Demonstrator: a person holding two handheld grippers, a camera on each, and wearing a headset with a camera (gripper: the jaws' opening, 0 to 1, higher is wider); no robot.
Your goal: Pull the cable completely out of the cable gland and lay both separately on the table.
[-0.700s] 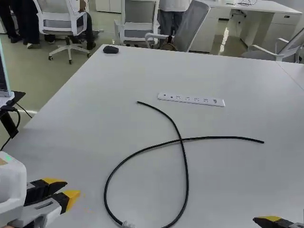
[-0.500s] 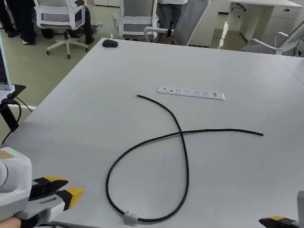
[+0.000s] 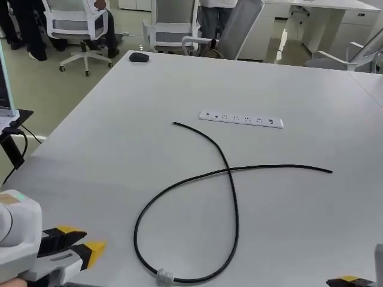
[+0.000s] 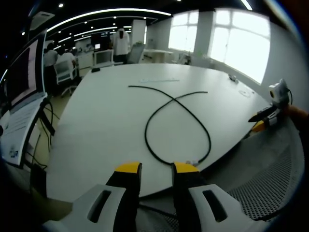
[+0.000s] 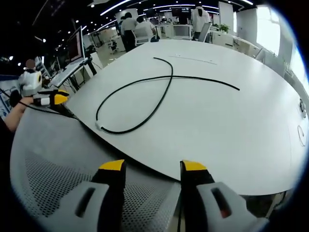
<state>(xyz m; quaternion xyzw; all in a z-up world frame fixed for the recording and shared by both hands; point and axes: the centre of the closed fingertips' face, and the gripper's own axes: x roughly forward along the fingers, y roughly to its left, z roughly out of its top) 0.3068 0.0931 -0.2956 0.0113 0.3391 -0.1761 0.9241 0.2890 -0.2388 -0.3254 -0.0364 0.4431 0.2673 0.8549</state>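
A black cable (image 3: 230, 179) lies on the white table (image 3: 149, 113) in a crossed loop. A small grey cable gland (image 3: 163, 276) sits on the loop's near end, close to the table's front edge. My left gripper (image 3: 84, 242) hovers at the front left corner, open and empty, a short way left of the gland. The right gripper (image 3: 346, 280) peeks in at the bottom right, far from the cable. In the left gripper view the cable (image 4: 176, 104) and gland (image 4: 192, 163) lie ahead of the open left gripper (image 4: 157, 169). Ahead of the open right gripper (image 5: 152, 166) lie the cable (image 5: 145, 82) and gland (image 5: 98, 126).
A white power strip (image 3: 240, 119) lies beyond the cable. A black mouse (image 3: 139, 57) sits at the far left edge. Office chairs (image 3: 72, 24) and people stand behind the table. A monitor (image 4: 26, 72) is to the left. A mesh chair back (image 5: 58, 174) is below the right gripper.
The head view has tipped down a little, bringing the gland into sight. The cable has not moved. Both grippers stay near the front edge.
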